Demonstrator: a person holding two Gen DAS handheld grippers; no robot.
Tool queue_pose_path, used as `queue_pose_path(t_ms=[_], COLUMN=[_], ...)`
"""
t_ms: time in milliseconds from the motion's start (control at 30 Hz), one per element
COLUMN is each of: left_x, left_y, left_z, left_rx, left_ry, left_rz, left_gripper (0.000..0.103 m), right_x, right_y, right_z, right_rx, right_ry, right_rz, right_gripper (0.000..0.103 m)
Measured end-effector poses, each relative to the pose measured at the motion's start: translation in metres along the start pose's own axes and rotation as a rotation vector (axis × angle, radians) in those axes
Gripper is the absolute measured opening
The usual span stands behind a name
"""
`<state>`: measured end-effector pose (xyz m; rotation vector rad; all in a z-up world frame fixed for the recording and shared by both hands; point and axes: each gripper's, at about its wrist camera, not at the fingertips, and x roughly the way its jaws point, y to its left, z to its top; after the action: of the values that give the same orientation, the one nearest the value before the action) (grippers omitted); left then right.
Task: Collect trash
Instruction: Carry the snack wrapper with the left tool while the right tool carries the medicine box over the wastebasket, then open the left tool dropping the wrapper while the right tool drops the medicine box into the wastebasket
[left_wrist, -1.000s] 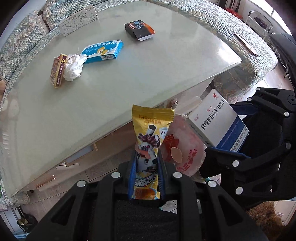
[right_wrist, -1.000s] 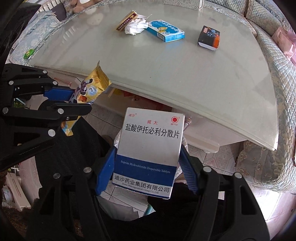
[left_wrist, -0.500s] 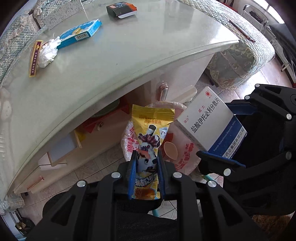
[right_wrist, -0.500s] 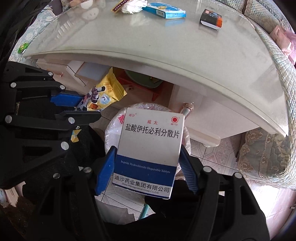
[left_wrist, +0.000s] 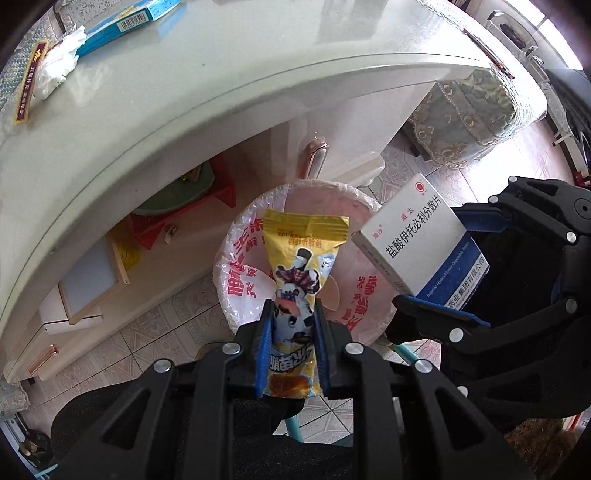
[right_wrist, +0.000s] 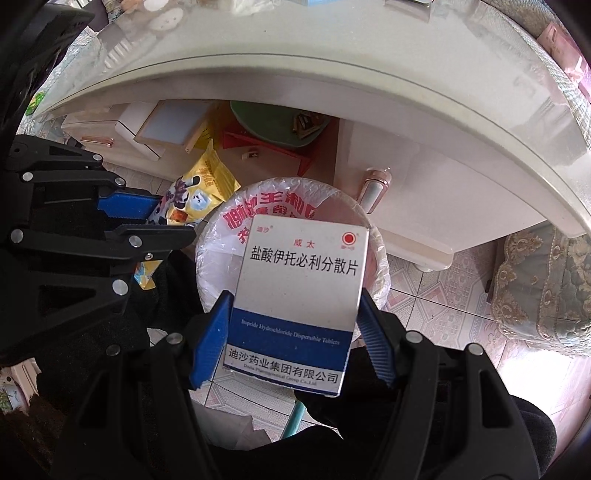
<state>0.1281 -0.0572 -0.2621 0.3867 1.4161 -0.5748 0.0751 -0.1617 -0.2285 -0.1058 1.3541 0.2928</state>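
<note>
Left gripper (left_wrist: 291, 317) clamped on yellow snack wrapper (left_wrist: 301, 258), light, crinkly, slippery, pinched at its lower half above the lined bin (left_wrist: 236, 273). Right gripper (right_wrist: 295, 328) grasps medicine box (right_wrist: 299, 291) by its side edges, light stiff card, over the same bin.

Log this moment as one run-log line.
left gripper: shut on snack wrapper | right gripper: shut on medicine box | both above lined bin

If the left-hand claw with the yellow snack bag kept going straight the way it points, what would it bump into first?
Most likely the bag-lined trash bin on the floor. The left gripper, shut on the yellow snack wrapper, points down at its open mouth, so the wrapper's tip would probably enter first, though depth is unclear.
</note>
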Motion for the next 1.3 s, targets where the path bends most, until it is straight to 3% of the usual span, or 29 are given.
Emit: queue_pose_path(t_ms=[267,600,1167,1233,1267,1300], left_x=[0.049,0.111,0.159,0.162,0.160,0.159], left_y=[0.006,0.027,0.029,0.030,0.031,0.031], left_z=[-0.001,-0.001,0.005,0.005,0.005,0.006], left_rx=[-0.046,-0.168,-0.200,-0.195,-0.198,-0.198], left_ry=[0.067,0.164,0.268,0.274,0.272,0.260], left_rz=[-0.005,-0.092,-0.112,-0.095,-0.091,-0.078], left_gripper=[0.021,0.021,0.021,0.029,0.044,0.050], right_x=[0.038,0.088,0.134,0.135,0.136,0.136], right_y=[-0.010,-0.018,-0.024,-0.025,-0.026,-0.026], right_z=[-0.007,-0.011,-0.008,-0.007,-0.007,-0.007], right_rx=[0.039,0.061,0.111,0.113,0.116,0.119], right_ry=[0.040,0.100,0.191,0.192,0.197,0.200], right_rz=[0.006,-0.010,0.052,0.058,0.058,0.046], right_gripper=[0.066,0.066,0.066,0.067,0.072,0.076])
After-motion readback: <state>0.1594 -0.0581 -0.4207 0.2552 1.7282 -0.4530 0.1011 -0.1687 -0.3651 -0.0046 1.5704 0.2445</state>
